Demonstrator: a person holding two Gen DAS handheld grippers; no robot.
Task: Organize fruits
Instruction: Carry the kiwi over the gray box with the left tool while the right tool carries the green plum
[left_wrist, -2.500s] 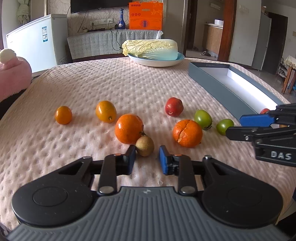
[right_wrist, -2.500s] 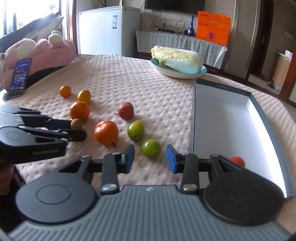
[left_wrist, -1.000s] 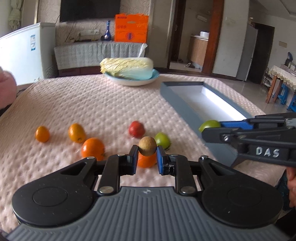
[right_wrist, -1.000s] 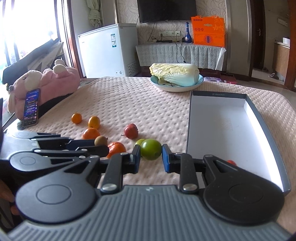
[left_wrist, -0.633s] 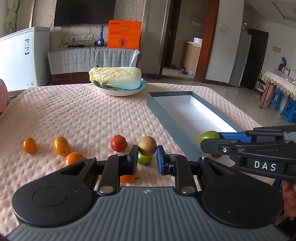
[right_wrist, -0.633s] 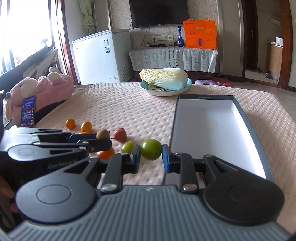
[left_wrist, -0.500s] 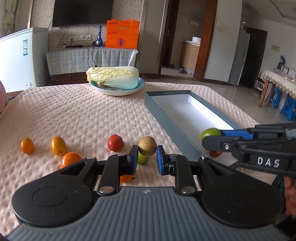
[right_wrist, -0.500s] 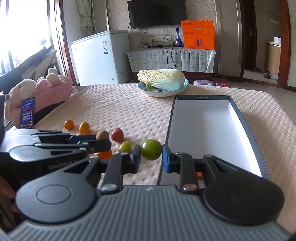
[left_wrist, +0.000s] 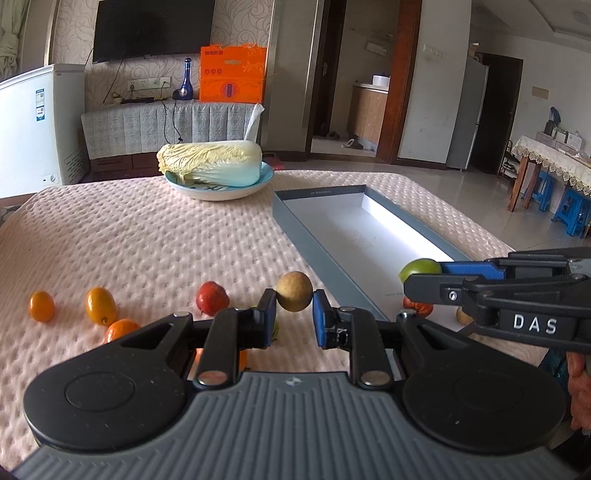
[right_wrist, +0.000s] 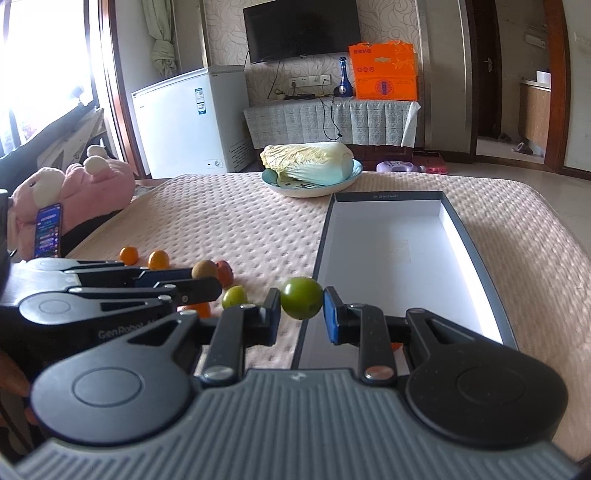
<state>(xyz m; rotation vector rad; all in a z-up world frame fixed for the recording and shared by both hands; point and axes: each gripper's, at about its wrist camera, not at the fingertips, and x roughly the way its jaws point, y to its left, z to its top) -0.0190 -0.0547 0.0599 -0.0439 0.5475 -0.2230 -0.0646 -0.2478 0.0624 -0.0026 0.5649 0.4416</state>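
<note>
Bright daylight, window (right_wrist: 44, 74) glare, fisheye-bent edges

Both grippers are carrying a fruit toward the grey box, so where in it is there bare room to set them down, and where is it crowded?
The grey box is bare white floor from its middle to the far end by the cabbage plate. Its near end already holds a red fruit and a brownish one. The cloth to its left is crowded with loose fruit such as the red apple.

The loose fruits (left_wrist: 99, 305) lie left of the box (left_wrist: 325, 243), the plate (left_wrist: 218, 192) behind both.
</note>
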